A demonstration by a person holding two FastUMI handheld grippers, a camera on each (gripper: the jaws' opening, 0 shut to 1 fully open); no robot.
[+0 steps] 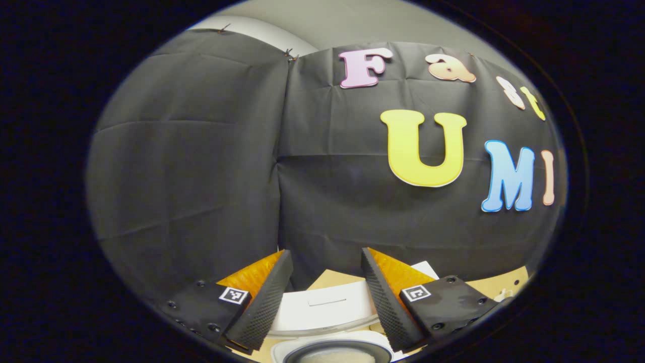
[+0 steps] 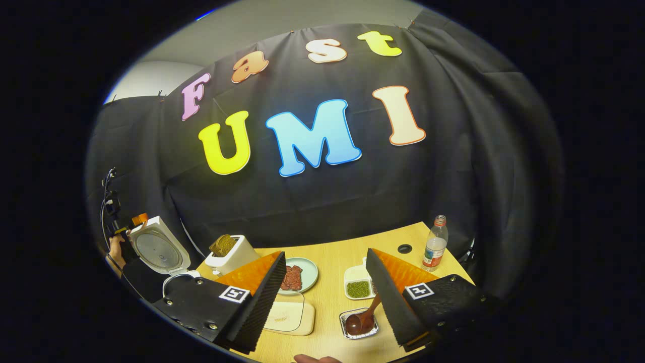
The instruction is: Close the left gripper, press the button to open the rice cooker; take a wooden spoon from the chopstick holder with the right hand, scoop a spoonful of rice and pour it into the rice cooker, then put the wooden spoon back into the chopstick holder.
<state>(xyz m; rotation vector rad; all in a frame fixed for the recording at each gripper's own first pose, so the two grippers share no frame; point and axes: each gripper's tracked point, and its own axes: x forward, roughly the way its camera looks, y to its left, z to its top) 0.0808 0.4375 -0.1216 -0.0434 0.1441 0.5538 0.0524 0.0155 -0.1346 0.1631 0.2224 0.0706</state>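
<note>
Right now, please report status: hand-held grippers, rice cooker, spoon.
Left hand-held gripper open, above open rice cooker. Right hand-held gripper open, empty. Wooden spoon in small tray on table. Nothing blocking.

You had a smooth, pale wooden table (image 2: 337, 262) under you, and the wooden spoon (image 2: 364, 316) looked dark and glossy in its shiny metal tray (image 2: 359, 325). The rice cooker (image 2: 157, 249) was smooth white plastic, its lid lining dull metal. The bottle (image 2: 435, 244) looked clear plastic.
</note>
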